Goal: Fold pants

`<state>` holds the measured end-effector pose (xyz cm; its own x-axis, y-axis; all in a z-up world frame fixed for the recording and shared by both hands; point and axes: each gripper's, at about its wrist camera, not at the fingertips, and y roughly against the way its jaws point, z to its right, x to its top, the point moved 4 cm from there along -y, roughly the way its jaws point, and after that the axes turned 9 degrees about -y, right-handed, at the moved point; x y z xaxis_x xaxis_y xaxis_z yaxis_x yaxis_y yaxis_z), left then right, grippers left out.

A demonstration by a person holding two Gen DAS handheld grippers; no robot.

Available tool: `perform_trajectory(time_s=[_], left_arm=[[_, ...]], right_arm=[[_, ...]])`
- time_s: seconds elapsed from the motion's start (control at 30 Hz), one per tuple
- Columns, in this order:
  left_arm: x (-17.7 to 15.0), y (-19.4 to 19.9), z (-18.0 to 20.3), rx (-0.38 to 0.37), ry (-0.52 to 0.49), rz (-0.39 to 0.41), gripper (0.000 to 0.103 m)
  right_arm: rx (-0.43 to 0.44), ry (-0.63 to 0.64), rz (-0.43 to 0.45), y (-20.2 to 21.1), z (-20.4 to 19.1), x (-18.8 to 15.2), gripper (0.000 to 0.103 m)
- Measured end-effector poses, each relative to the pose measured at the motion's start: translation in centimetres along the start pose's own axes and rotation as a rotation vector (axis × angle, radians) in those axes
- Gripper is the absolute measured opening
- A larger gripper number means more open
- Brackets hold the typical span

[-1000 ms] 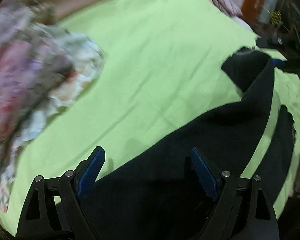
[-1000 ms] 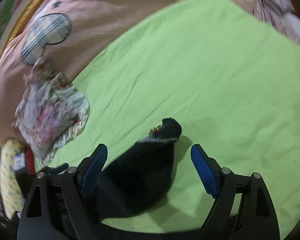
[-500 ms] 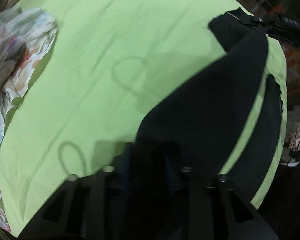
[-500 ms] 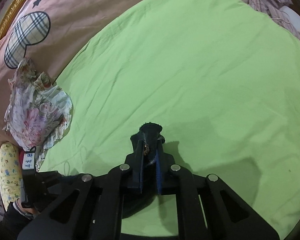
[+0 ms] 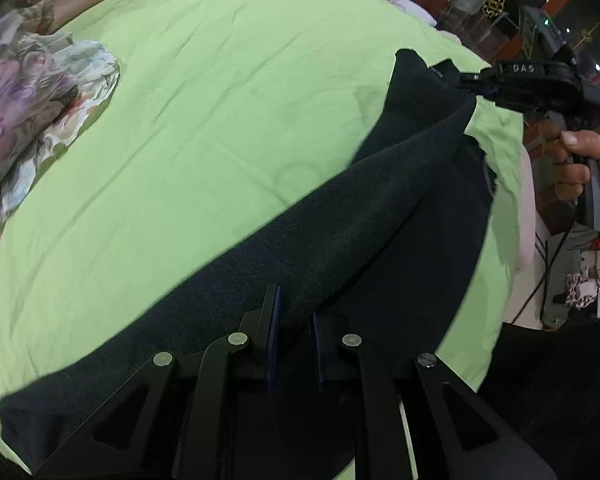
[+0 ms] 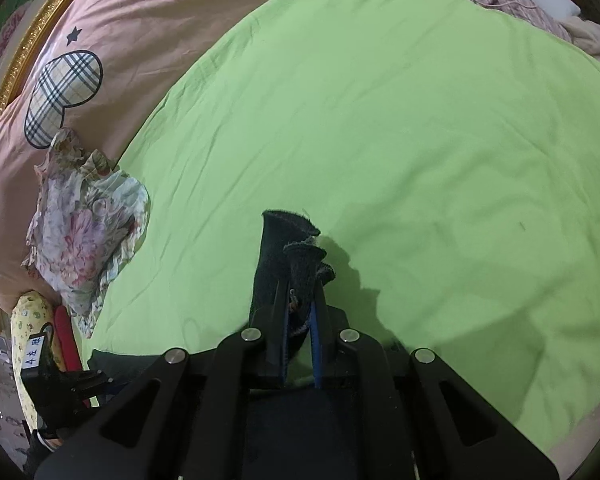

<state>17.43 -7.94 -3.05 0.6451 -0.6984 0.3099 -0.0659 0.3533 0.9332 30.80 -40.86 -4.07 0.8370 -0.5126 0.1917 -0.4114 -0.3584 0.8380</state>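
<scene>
The dark pants [image 5: 380,216] are spread over the near side of the green sheet [image 5: 220,100], which is taken here as the landmark. One long edge of the pants is raised off the sheet and is held at two places. The left gripper [image 5: 294,332] is clamped on the fabric at the near end, and its jaws are pressed together with the cloth between them. The right gripper [image 6: 300,304] is clamped on a bunched corner of the pants at the far end, and a small tuft of cloth is seen above its fingers [image 6: 278,308]. In the left view the same right gripper is seen at the right border of the sheet, carried by a hand [image 5: 584,168].

The fabric is judged to be soft, limp and rather thick, like fleece or knit. It is probably light and not fragile. Sagging between the two holds is expected, so the edge should be kept stretched. A hold near the hem or the waistband, where the cloth is doubled, is judged the safest. A flowered cloth [image 6: 84,232] lies at the left border of the sheet, well apart from the pants.
</scene>
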Motion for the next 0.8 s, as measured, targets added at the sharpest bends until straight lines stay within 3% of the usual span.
perform_trajectory(time_s=[0.27, 0.8], left_arm=[[-3.1, 1.5, 4.0, -0.042, 0.040, 0.047, 0.013], [-4.2, 0.3, 6.9, -0.072, 0.046, 0.041, 0.013]], right_arm=[[-0.030, -0.017, 0.006, 2.4, 3.2, -3.2, 0.009], [-0.112, -0.050, 0.012, 2.8, 7.7, -8.0, 0.009]])
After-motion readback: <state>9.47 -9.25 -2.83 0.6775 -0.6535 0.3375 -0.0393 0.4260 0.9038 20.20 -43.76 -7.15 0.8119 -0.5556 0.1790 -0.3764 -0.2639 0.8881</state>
